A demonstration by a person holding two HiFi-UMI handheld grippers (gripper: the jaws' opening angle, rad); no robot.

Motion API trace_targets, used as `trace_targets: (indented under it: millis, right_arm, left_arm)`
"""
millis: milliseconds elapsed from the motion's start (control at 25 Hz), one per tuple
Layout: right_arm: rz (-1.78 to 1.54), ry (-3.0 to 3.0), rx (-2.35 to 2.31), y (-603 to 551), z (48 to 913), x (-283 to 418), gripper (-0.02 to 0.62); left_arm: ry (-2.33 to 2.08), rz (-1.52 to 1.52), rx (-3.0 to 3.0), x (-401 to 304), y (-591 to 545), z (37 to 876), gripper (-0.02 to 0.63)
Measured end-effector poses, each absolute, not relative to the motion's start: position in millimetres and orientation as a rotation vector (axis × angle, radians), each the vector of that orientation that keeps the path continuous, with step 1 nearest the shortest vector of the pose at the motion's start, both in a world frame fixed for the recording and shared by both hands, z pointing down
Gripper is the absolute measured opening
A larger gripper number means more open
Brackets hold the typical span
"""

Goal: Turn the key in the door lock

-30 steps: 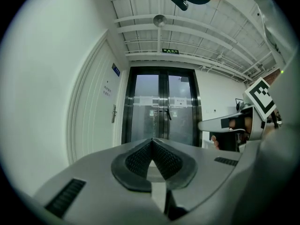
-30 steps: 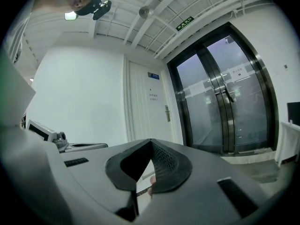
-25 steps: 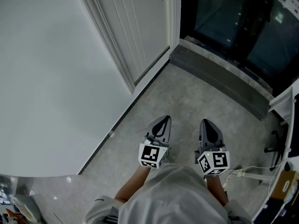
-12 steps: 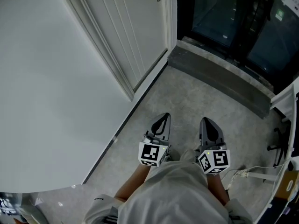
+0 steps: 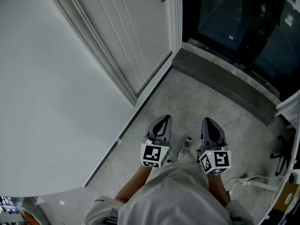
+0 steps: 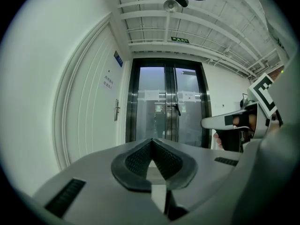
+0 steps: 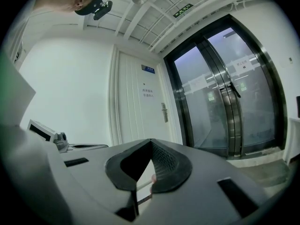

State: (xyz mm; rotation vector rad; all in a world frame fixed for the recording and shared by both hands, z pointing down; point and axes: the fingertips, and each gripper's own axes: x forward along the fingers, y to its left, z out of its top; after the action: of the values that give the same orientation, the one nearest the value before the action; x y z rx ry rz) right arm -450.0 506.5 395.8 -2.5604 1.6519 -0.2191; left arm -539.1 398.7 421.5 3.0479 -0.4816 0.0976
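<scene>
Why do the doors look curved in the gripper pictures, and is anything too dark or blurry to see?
Left gripper view and right gripper view: the wide-angle lens bows the white door and glass doors, with black corners. Head view: door lines look nearly straight, light is dim and even, the glass reads almost black.

We see a white wall on the left, a grey speckled floor, a dark step before black-framed glass doors, and white beams crossing the ceiling.
</scene>
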Motion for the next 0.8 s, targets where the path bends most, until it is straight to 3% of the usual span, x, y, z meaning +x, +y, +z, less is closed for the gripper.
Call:
trace_targets:
  millis: [800]
  right_arm:
    - [-0.253, 1.785, -2.49, 410, 401, -250, -0.006]
  left_arm:
    - [-0.647, 0.075, 3.01, -350, 302, 422, 0.009]
